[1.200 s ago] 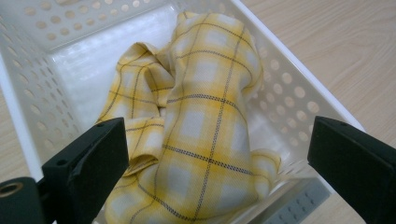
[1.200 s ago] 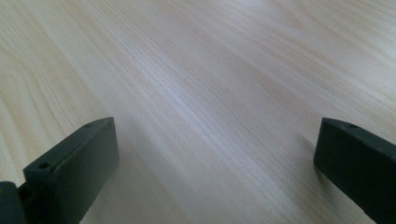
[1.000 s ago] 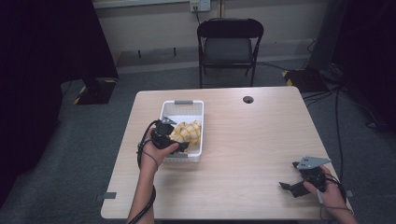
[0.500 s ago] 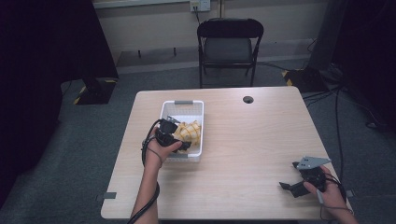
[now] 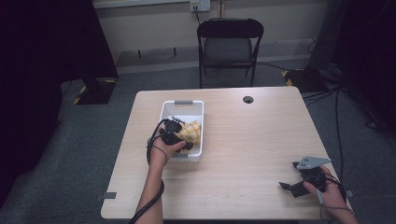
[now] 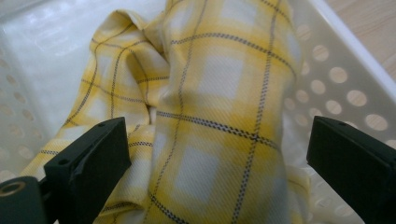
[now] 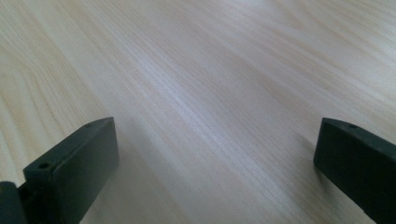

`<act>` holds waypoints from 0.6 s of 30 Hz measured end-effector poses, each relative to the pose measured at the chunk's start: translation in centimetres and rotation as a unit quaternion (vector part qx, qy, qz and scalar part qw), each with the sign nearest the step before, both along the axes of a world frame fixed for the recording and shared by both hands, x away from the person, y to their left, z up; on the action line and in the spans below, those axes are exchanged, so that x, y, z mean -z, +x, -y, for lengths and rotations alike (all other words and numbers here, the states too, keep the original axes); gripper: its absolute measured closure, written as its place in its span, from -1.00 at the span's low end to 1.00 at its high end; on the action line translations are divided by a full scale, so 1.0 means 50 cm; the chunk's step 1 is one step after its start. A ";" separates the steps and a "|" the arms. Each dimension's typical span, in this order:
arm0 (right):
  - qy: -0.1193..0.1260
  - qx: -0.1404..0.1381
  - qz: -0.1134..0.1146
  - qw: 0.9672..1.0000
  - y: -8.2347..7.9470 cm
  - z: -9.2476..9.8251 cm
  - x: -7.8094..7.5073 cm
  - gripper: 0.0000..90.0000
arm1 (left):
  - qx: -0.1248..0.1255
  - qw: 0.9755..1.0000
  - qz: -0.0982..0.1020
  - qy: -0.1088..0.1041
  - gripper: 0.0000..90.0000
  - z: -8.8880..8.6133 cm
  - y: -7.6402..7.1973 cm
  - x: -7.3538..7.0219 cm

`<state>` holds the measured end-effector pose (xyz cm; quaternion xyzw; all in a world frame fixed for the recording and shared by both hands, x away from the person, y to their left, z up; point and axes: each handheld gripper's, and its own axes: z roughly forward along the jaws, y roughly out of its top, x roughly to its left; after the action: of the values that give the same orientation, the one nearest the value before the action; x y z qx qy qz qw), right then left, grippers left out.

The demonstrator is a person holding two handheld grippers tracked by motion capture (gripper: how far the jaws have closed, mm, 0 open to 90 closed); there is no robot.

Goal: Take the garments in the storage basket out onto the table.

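Note:
A yellow plaid cloth (image 5: 191, 131) lies crumpled in a white perforated basket (image 5: 183, 105) on the left half of the table. My left gripper (image 5: 181, 140) hangs over the basket's near end, right above the cloth. In the left gripper view the cloth (image 6: 219, 107) runs between the two wide-apart jaws, so this gripper (image 6: 217, 158) is open and grips nothing. My right gripper (image 5: 295, 185) rests low near the table's front right corner. Its jaws stand far apart over bare wood (image 7: 205, 93), with the gripper (image 7: 215, 163) open.
The wooden table (image 5: 261, 140) has a round cable hole (image 5: 247, 99) near its far edge. A black folding chair (image 5: 229, 44) stands beyond the table. Cables (image 5: 336, 102) run over the grey floor at the right.
My left gripper has moved a little forward and down into the basket over the cloth. The right gripper has stayed in place.

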<state>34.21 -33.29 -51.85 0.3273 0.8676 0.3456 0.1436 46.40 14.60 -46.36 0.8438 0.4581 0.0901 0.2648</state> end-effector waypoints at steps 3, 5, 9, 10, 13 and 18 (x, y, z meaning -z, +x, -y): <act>0.000 0.000 0.000 1.000 0.000 0.000 0.000 -1.00 | -0.004 1.000 -0.007 0.008 -0.83 0.001 0.007 0.004; 0.000 0.000 0.000 1.000 0.000 0.000 0.000 -1.00 | -0.008 1.000 -0.013 0.013 -0.80 0.001 0.011 0.007; 0.000 0.000 0.000 1.000 0.000 0.000 0.000 -1.00 | -0.013 1.000 -0.025 0.014 -0.75 0.002 0.017 0.012; 0.000 0.000 0.000 1.000 0.000 0.000 0.000 -1.00 | -0.015 0.999 -0.027 0.014 -0.72 0.003 0.018 0.014; 0.000 0.000 0.000 1.000 0.000 0.000 0.000 -1.00 | -0.019 0.999 -0.033 0.021 -0.67 0.005 0.021 0.015; 0.000 0.000 0.000 1.000 0.000 0.000 0.000 -1.00 | -0.024 0.999 -0.032 0.033 -0.54 0.008 0.023 0.015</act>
<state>34.21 -33.29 -51.85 0.3274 0.8677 0.3455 0.1435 47.55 14.22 -47.13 0.8432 0.4834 0.0838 0.2199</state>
